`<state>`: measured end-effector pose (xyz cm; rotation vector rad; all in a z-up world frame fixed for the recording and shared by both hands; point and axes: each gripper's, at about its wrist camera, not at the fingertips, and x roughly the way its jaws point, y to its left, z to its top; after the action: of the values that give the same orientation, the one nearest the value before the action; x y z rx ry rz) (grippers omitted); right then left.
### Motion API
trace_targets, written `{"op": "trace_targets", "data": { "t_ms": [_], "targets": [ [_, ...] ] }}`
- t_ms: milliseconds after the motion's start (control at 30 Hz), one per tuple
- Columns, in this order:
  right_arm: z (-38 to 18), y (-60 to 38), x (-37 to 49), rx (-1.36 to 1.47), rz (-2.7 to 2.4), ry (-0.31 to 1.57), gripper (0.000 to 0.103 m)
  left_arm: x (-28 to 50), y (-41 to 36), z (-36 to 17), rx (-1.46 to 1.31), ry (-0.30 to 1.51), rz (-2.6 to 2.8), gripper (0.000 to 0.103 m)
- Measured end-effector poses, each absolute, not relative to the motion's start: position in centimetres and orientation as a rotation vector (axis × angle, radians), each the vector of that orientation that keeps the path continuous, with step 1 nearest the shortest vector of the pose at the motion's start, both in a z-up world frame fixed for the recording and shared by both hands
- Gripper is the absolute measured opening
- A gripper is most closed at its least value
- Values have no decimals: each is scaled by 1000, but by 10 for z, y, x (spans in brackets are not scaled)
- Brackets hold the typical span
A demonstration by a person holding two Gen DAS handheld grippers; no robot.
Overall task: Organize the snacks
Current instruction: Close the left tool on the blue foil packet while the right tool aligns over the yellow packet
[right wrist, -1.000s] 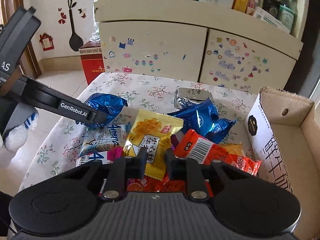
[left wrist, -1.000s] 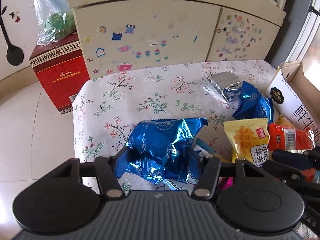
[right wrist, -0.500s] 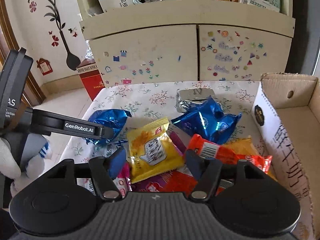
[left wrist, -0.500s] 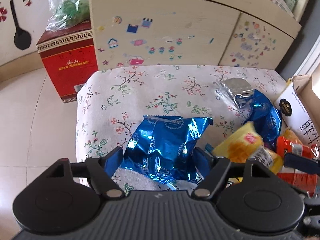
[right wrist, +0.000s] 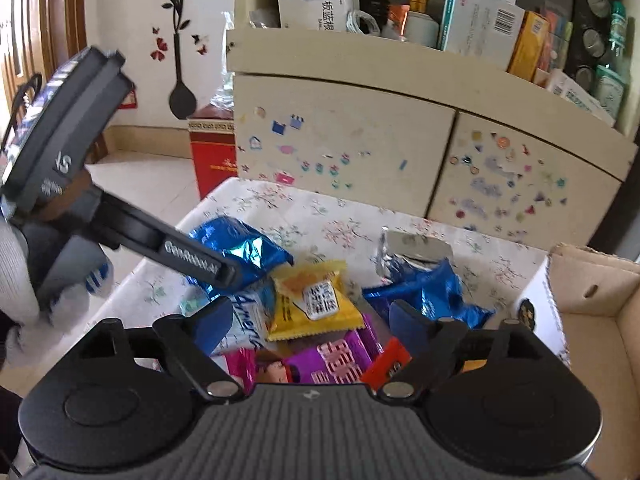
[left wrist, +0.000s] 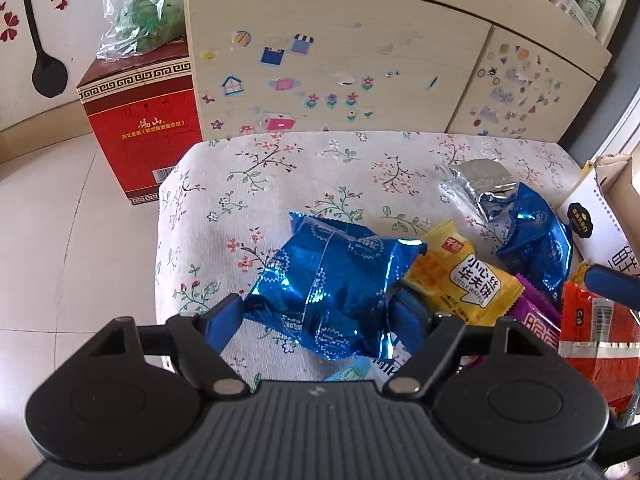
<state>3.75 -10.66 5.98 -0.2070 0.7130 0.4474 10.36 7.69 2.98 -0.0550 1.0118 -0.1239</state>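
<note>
Blue foil snack packet (left wrist: 332,284): near-left on the floral tablecloth (left wrist: 280,176), between my left tongs (left wrist: 316,312).
Left view, change: a second ago I clenched this packet; now the fingers stand spread, packet released.
Right view, change: my right tongs (right wrist: 310,326) have spread too, over the yellow waffle packet (right wrist: 316,300).
Meaning: nothing grasped; cardboard box (right wrist: 592,320), far right, awaits.

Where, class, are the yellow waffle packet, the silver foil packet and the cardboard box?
yellow waffle packet (left wrist: 464,280), left wrist view, on its printed front.
silver foil packet (left wrist: 478,176), left wrist view, on its flat top.
cardboard box (right wrist: 596,344), right wrist view, on its inner wall.
</note>
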Motion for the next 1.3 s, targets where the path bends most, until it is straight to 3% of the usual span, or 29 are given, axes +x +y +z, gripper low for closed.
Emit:
{"op": "trace_targets", "data": {
  "t_ms": [433, 533, 667, 800, 867, 900, 967, 1300],
  "targets": [
    [36, -89, 66, -323, 550, 737, 86, 116, 80, 26, -39, 1002, -120, 79],
    [30, -84, 70, -372, 540, 750, 80, 120, 81, 25, -40, 1006, -126, 79],
    [20, -85, 79, -357, 528, 806, 65, 124, 80, 19, -35, 1019, -129, 79],
    [19, -91, 81, -308, 525, 828, 58, 126, 75, 15, -19, 1019, -136, 76],
    [21, -92, 80, -293, 523, 831, 45, 127, 73, 15, -16, 1017, -141, 70],
    [22, -93, 81, -279, 523, 836, 32, 127, 71, 15, -16, 1020, -145, 64],
    [24, -94, 81, -271, 514, 848, 22, 127, 70, 14, -14, 1022, -155, 55],
    [30, -102, 74, -220, 511, 834, 10, 116, 80, 25, -28, 1010, -205, 38]
  ]
}}
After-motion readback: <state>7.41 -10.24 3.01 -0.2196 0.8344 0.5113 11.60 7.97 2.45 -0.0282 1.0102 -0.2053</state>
